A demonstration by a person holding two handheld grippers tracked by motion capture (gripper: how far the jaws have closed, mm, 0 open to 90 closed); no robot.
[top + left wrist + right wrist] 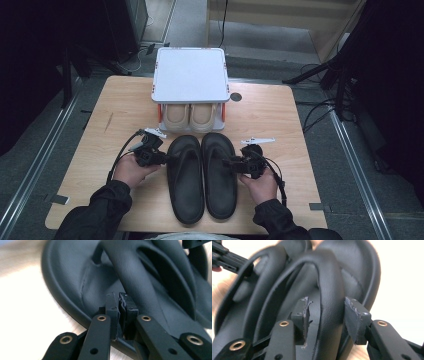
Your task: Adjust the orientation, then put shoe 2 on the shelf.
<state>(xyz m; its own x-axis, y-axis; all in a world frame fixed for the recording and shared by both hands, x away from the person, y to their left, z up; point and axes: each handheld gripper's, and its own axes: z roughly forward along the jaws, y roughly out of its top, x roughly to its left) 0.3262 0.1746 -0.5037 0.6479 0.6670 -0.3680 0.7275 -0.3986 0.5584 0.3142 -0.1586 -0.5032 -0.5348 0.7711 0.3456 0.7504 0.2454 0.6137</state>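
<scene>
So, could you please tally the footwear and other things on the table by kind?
Black flip-flops: 2, the left one and the right one, side by side in front.
Beige shoes: 2, toes poking out under the rack.
White shoe rack: 1.
Total: 5

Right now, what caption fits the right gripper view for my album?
Right gripper with open jaws either side of a black flip-flop's strap on a wooden table.
</scene>
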